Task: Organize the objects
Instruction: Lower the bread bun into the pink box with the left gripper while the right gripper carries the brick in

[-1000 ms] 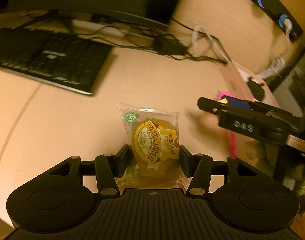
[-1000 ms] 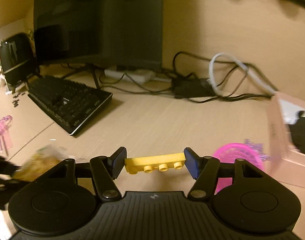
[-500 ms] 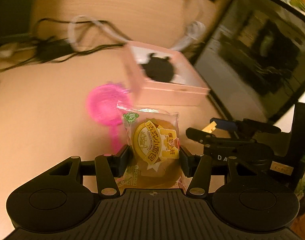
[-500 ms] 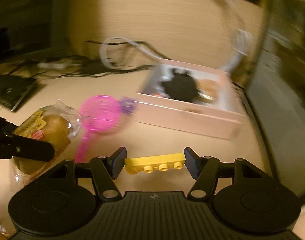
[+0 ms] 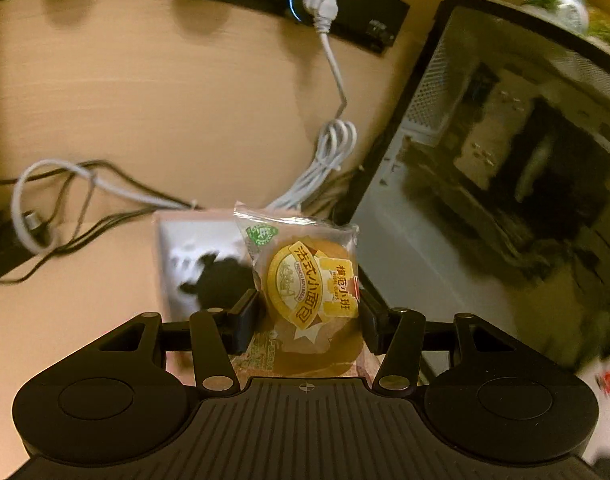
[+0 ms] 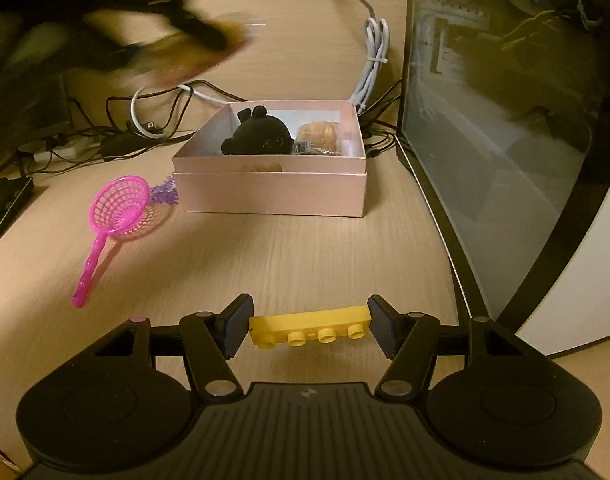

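Warm light is falling across a wooden desk (image 6: 305, 256) crowded with cables and a glass-sided computer case (image 6: 505, 128). Sitting near the case is a pink box (image 6: 271, 190), already holding a black plush toy (image 6: 259, 138) and a wrapped snack (image 6: 319, 136), so part of the tidying is looking done.

The left gripper (image 5: 309, 308) is clamping a packaged bun (image 5: 309, 284), its fingers pressing in on both sides of the wrapper; the pack is standing upright between them, long axis running away from the camera, hanging above the box's open top. In the right view this gripper is showing only as a dark blur over the box.

The right gripper (image 6: 309, 326) is pinching a yellow brick (image 6: 311, 326) end to end, its long axis lying crosswise between the fingers, studs facing the camera, hovering over bare desk short of the box.

Waiting on the desk are a pink toy net (image 6: 119, 208), handle pointing toward the camera and leftward, and a small purple item (image 6: 165, 192) just beside the box. By my judgement, both held things and these two are remaining to be boxed.
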Demonstrator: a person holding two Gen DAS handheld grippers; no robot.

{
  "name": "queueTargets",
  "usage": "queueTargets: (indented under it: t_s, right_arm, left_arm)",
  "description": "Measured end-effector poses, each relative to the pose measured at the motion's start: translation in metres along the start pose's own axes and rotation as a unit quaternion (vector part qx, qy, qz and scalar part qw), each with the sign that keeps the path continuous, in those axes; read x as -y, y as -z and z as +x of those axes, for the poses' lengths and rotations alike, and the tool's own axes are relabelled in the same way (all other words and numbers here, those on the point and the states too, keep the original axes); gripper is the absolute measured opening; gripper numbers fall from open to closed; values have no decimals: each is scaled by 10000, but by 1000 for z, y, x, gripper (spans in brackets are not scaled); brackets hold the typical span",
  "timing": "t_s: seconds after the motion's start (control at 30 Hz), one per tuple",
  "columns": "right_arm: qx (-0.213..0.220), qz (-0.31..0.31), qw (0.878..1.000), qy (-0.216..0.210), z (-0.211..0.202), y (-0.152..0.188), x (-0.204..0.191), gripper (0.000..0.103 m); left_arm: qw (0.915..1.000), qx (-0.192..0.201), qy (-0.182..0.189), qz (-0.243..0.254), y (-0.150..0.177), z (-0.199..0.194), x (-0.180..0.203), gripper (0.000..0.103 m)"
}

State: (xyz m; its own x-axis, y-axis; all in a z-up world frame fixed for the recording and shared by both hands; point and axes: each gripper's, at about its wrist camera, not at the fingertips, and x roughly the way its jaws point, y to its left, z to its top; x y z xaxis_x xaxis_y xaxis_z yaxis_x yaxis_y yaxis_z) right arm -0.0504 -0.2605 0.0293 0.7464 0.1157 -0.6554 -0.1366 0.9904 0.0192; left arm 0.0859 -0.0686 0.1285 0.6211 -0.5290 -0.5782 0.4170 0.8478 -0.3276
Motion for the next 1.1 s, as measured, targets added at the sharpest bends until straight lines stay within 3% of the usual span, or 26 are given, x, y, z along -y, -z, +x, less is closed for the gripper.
queueTargets:
  t_s: [0.1, 0.23, 0.33, 0.43, 0.53, 0.6, 0.77, 0.9, 1.0, 1.1]
  right_arm:
    - [87, -159, 9998, -4, 0, 3, -2, 63]
    - [148, -365, 9992, -30, 1, 6, -1, 63]
    - [131, -458, 9988, -79, 2, 9, 1, 63]
    - [64, -472, 9988, -108, 5, 12, 5, 63]
    - [-21, -463, 9988, -130, 7, 16, 8, 63]
    - [-52, -509, 9986, -132, 8, 16, 9, 63]
    - [2, -586, 9982, -128, 7, 14, 10, 63]
    - [73, -558, 9983, -144, 13, 4, 9, 63]
    - [174, -360, 9988, -265, 19, -16, 8, 63]
    - [389, 50, 9979, -514, 25, -53, 8, 63]
  left_arm:
    - [9997, -55, 47, -220, -12, 39, 6, 56]
    - [9955, -514, 162, -786, -8, 99, 2, 57]
    - [9952, -676, -510, -498, 2, 125, 2, 58]
    - [9954, -503, -705, -415, 4, 132, -4, 58]
    - [9880, -999, -1180, 31, 11, 149, 4, 59]
    - [9854, -1135, -1266, 68, 21, 153, 4, 60]
    - [9923, -162, -930, -796, 22, 109, -14, 57]
    - [9939, 411, -715, -729, 23, 53, -15, 57]
    - [9918, 611, -668, -897, 34, 9, -30, 57]
    - [9881, 526, -984, -1059, 56, -29, -48, 57]
